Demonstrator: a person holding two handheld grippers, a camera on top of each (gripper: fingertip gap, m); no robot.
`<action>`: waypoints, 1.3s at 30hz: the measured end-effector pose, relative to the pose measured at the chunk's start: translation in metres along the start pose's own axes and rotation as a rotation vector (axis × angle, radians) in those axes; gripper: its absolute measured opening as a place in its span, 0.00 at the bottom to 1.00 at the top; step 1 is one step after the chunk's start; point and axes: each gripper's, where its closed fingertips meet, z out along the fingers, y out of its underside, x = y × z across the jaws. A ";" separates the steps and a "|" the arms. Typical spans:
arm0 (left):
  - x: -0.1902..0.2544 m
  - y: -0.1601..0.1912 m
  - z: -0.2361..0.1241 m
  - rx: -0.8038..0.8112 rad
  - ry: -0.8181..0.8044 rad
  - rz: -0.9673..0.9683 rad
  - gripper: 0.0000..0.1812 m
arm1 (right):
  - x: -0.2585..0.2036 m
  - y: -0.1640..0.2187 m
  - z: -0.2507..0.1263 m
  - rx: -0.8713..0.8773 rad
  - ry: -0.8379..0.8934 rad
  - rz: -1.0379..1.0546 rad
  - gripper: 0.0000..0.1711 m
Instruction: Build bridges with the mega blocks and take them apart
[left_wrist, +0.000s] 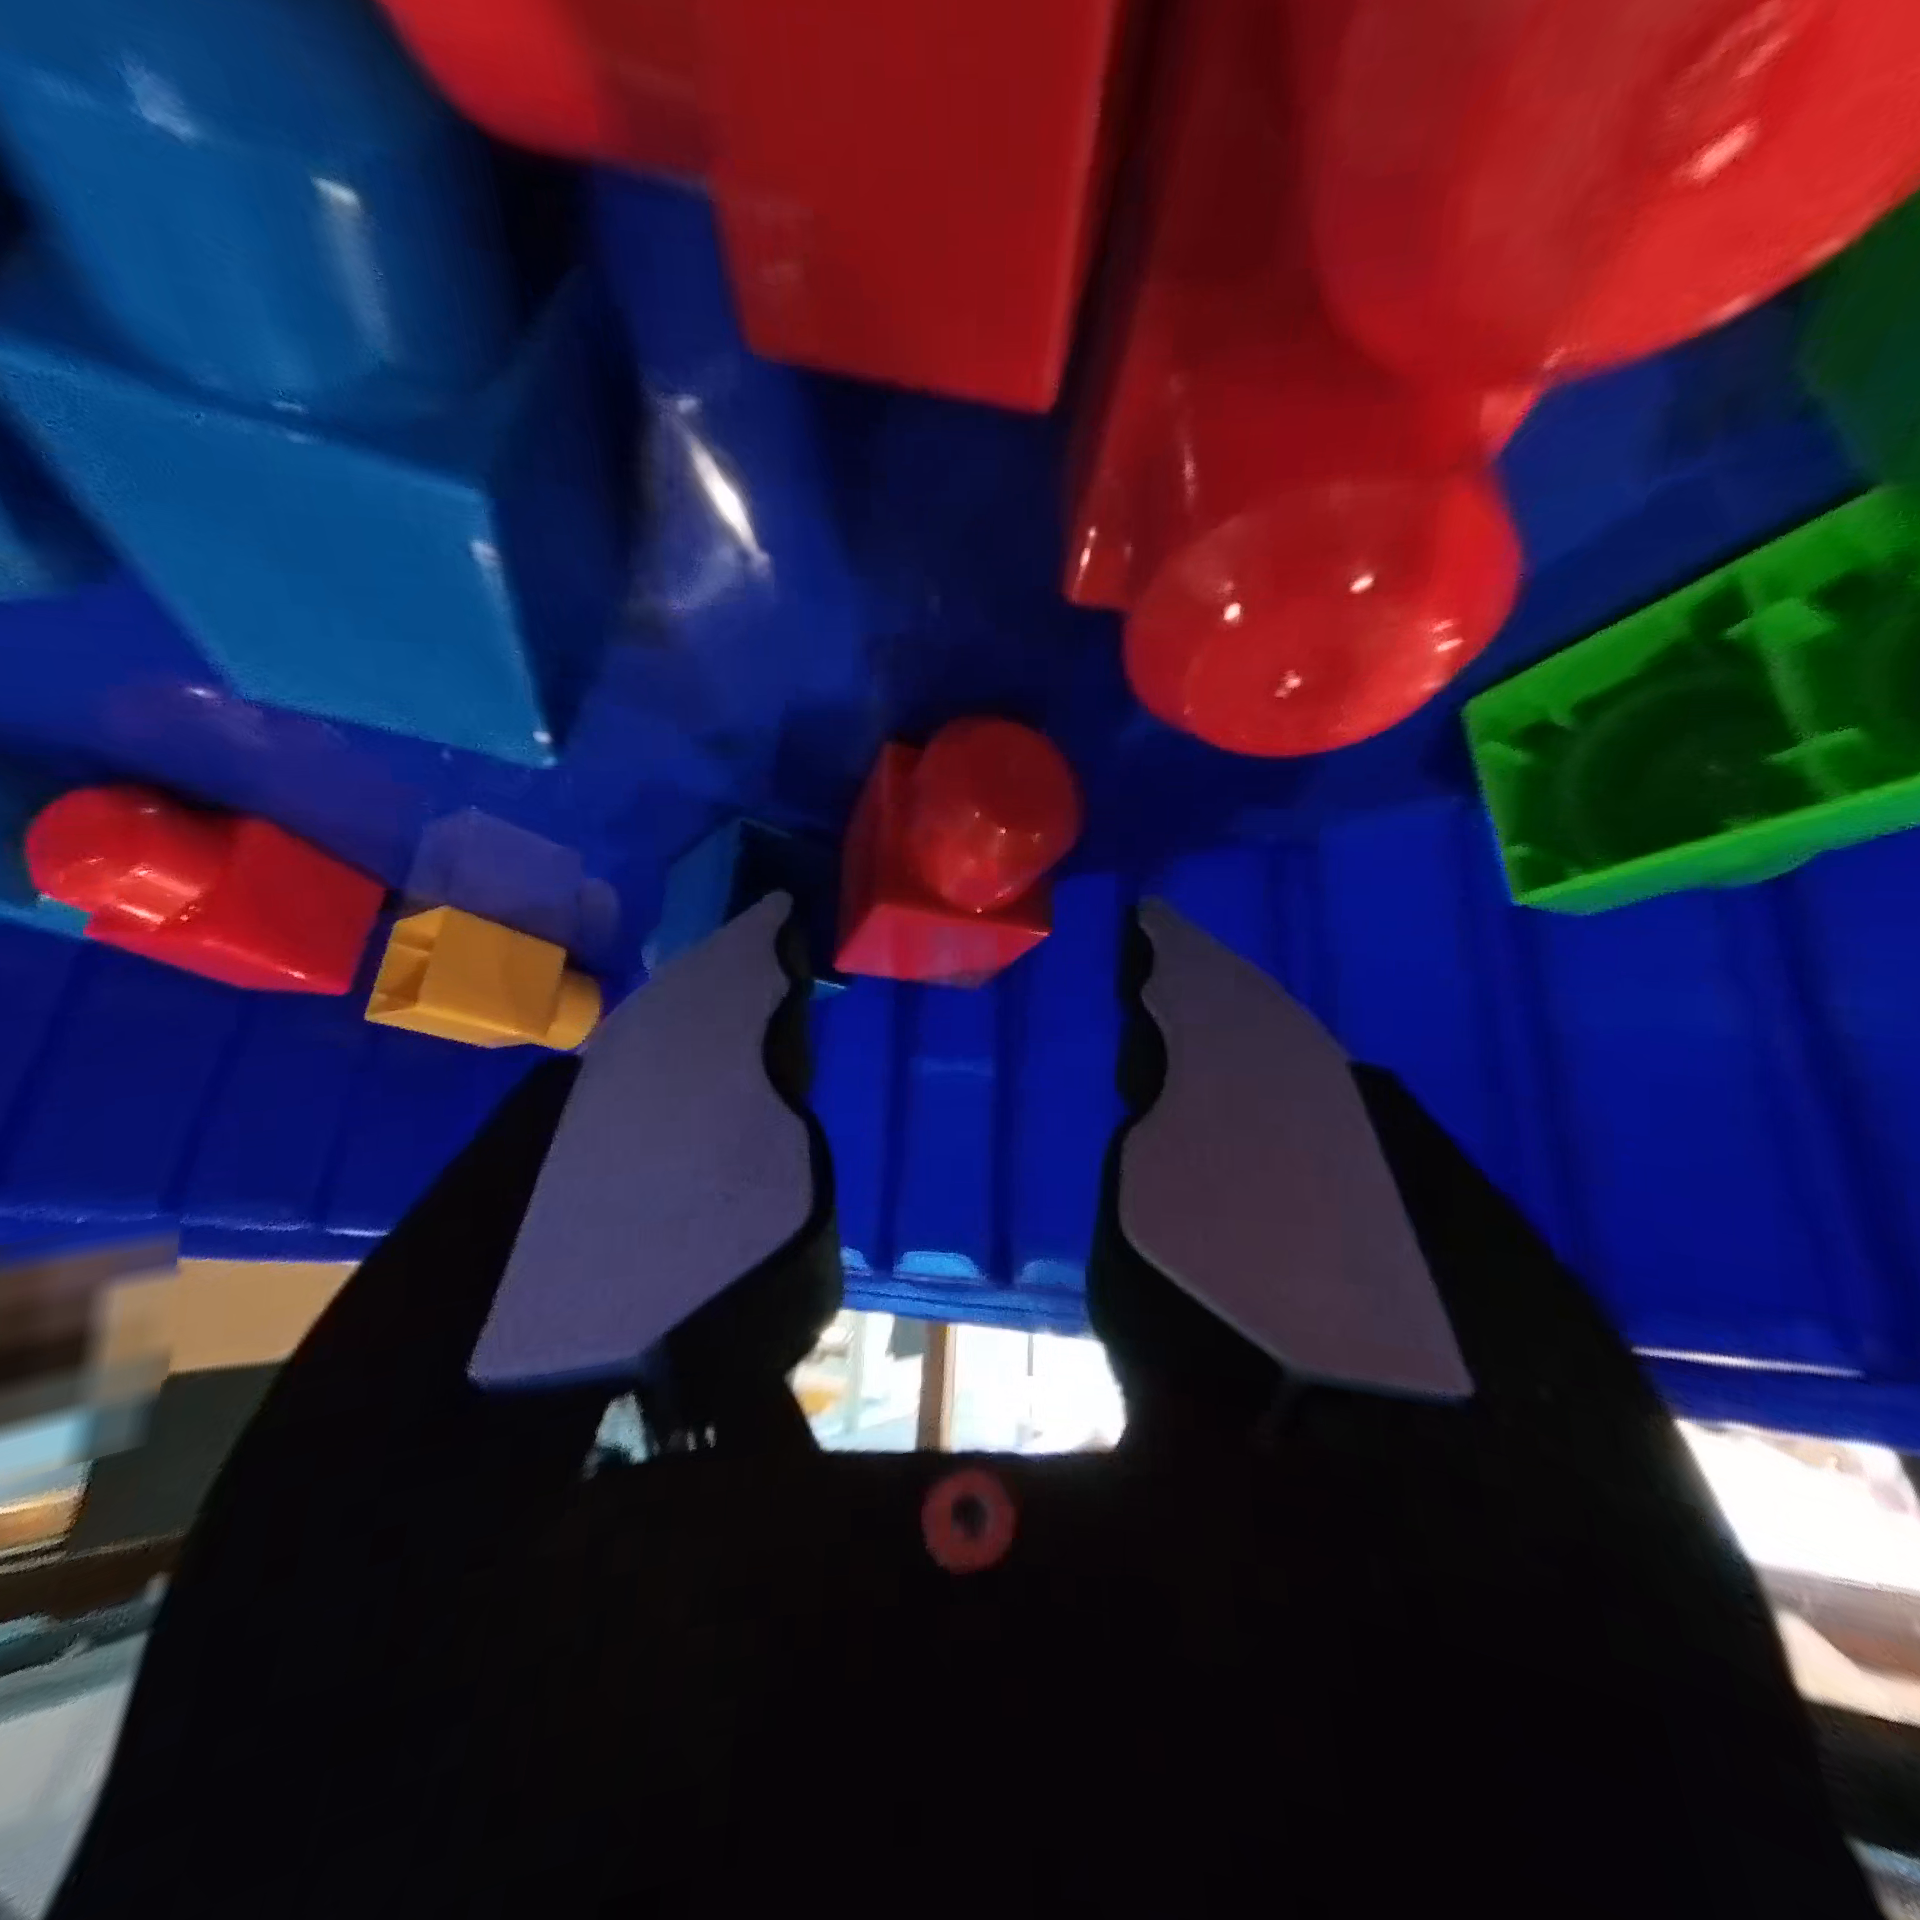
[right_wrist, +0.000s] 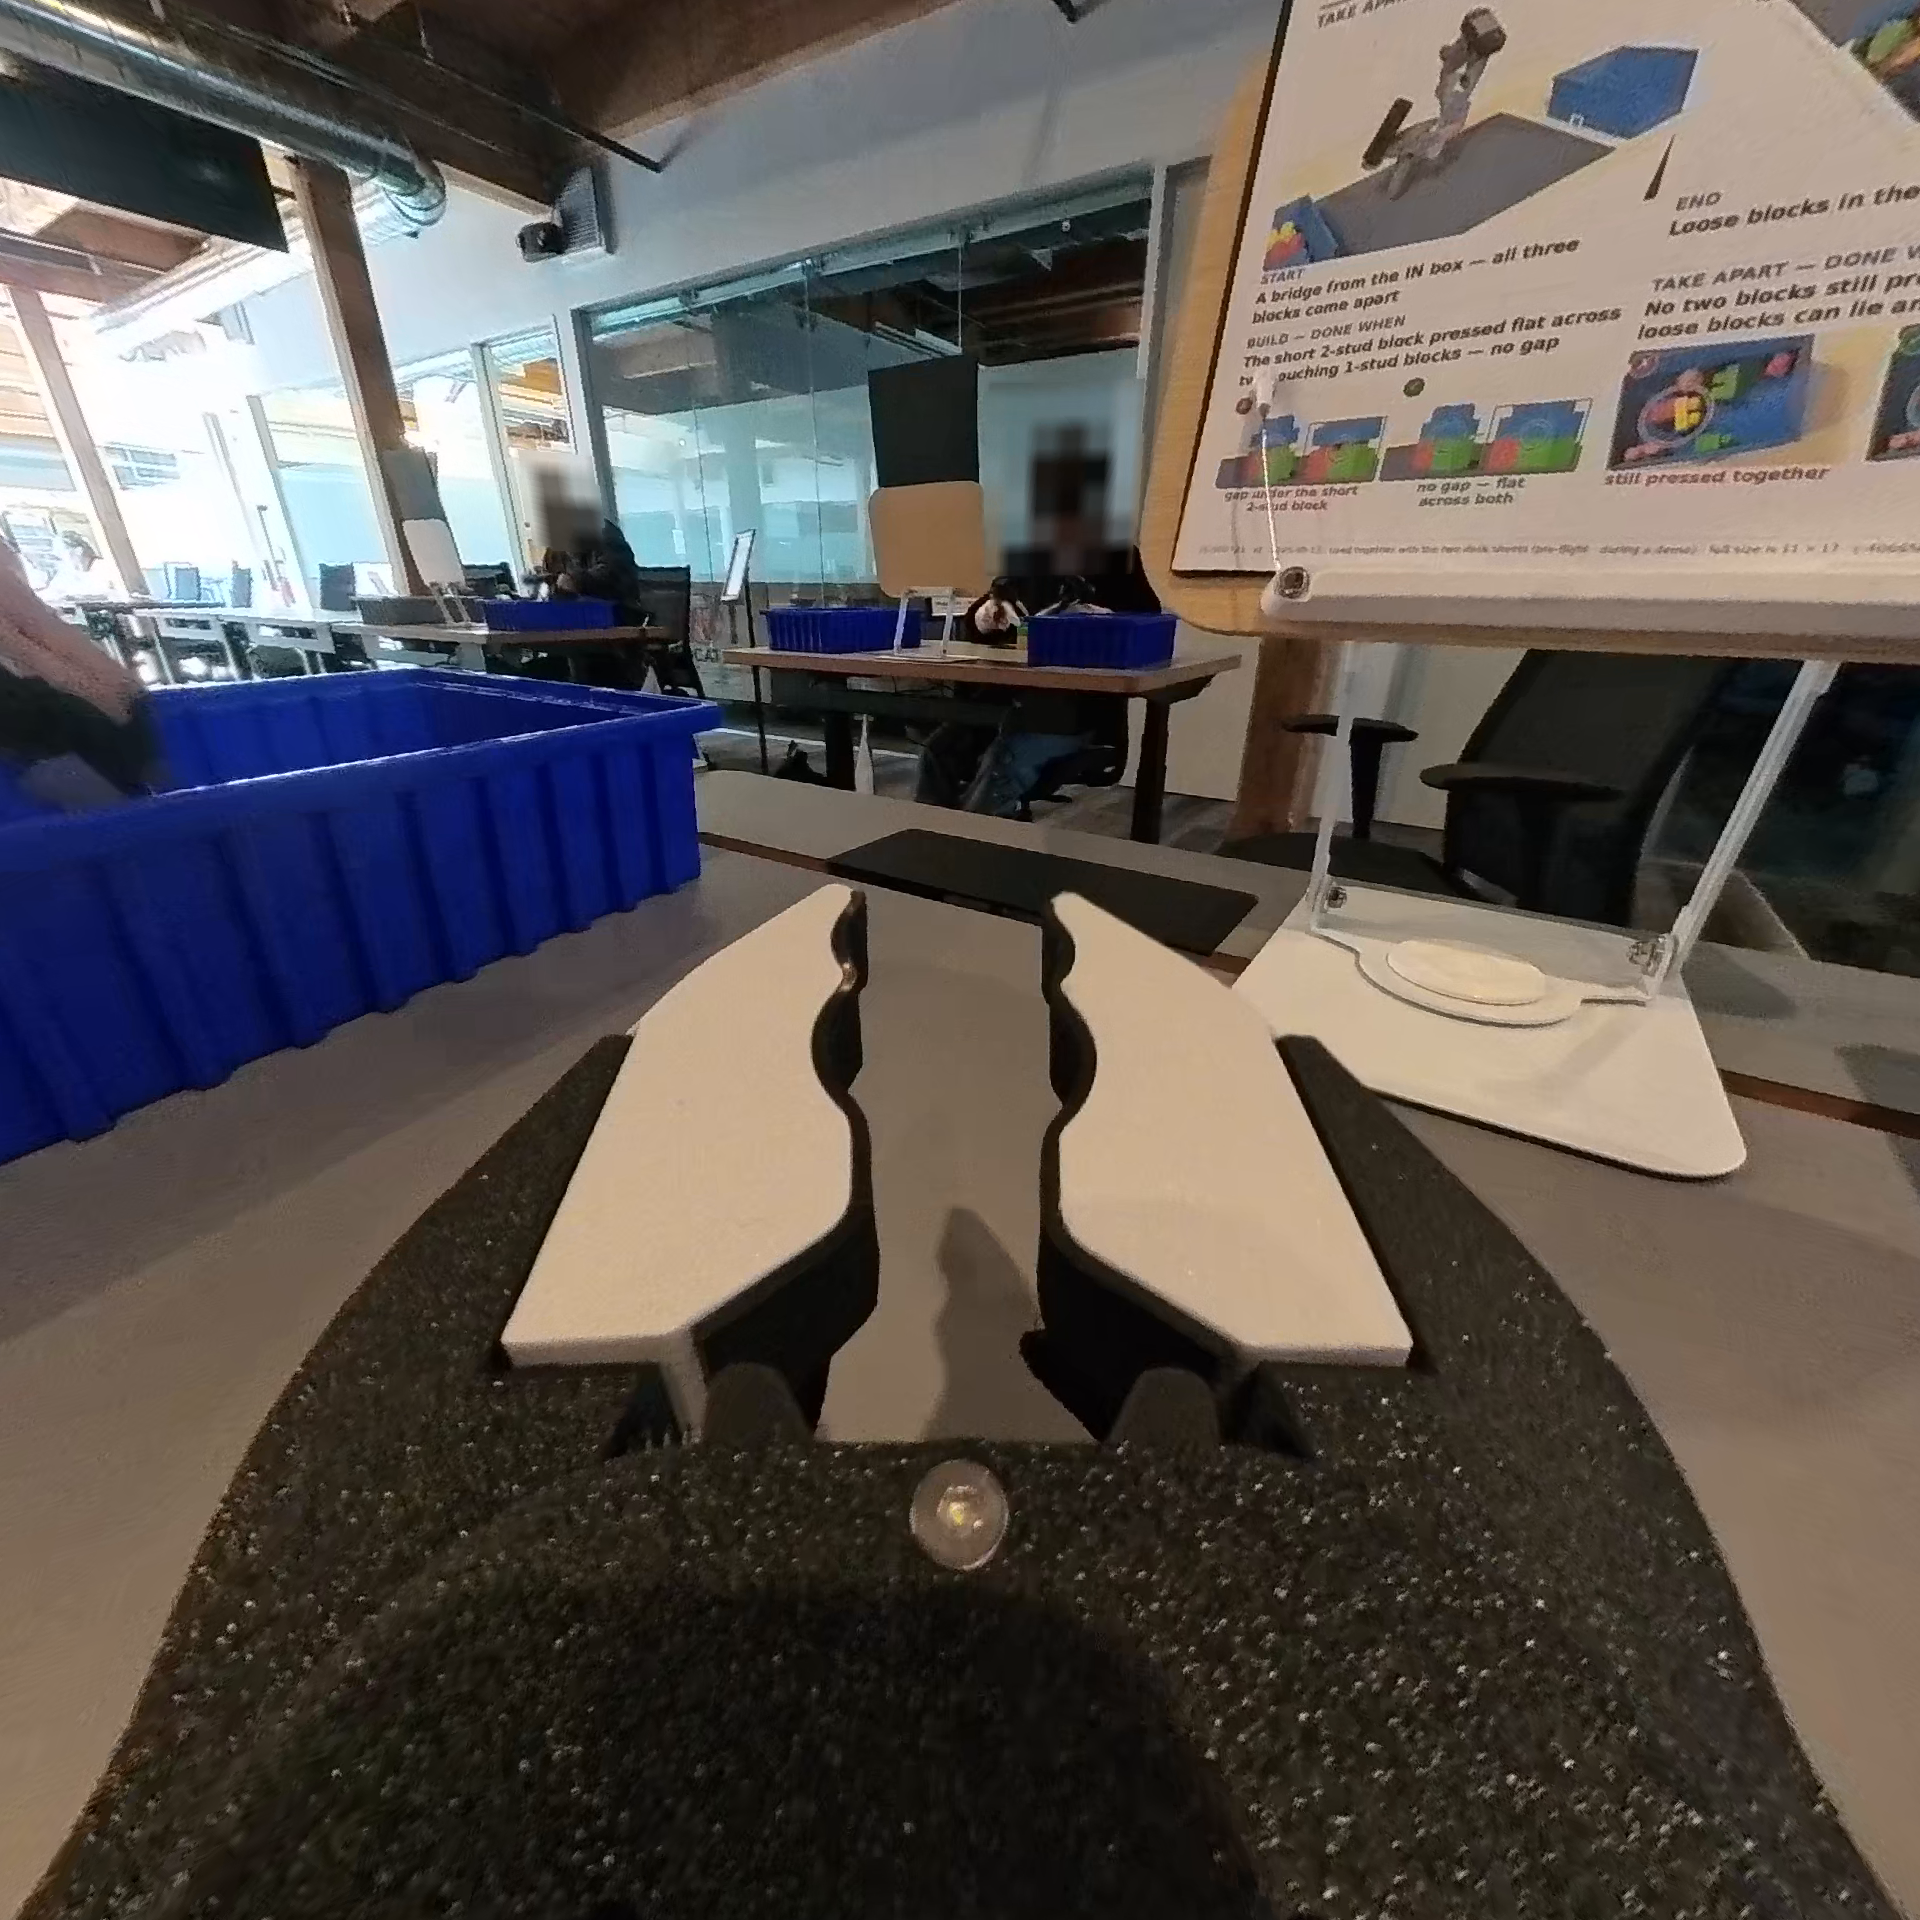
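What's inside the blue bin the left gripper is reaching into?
Loose blocks in the blue bin: small red block ahead of the open left gripper, yellow block, green block, larger red and blue ones. Anything beneath them is hidden.

We saw loose mega blocks lying inside the blue bin: a small red one-stud block on its side, a yellow block beside another red block, a green block showing its hollow underside, and larger blurred red and blue blocks.
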 end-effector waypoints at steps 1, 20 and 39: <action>0.000 0.002 0.002 -0.013 -0.002 0.004 0.30 | 0.000 0.000 0.000 -0.002 0.000 0.006 0.18; -0.105 -0.048 -0.238 0.850 -0.592 -0.984 0.20 | -0.008 -0.005 -0.002 0.007 0.013 -0.110 0.14; -0.146 -0.320 -0.272 1.432 0.020 -0.866 0.20 | 0.056 -0.023 -0.029 0.051 0.167 -0.120 0.13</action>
